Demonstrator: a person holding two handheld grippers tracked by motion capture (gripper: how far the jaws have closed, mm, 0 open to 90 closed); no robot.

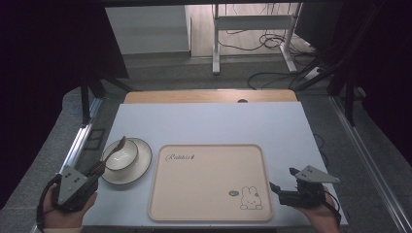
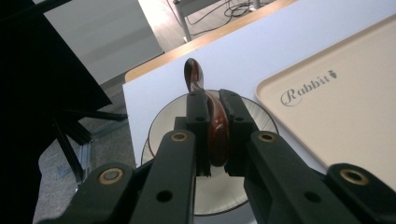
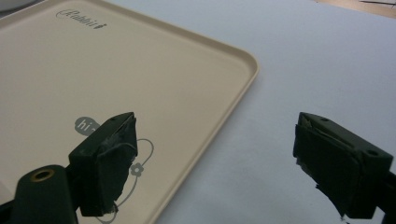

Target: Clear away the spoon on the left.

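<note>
At the table's left edge, the left gripper [image 1: 97, 168] has its jaws clamped on a brown spoon [image 2: 212, 121], gripping it by the handle so the far end rises clear above the bowl [image 1: 121, 156] and saucer [image 1: 141, 167] beneath. Held at that slant, the spoon looks ready to be carried sideways, probably onto the tray [image 1: 252, 150] just beside the saucer. Over on the right, the right gripper [image 1: 284, 180] hovers at the tray's near right corner, jaws spread wide with nothing between them, likely waiting its turn or ready to steady the tray.
</note>
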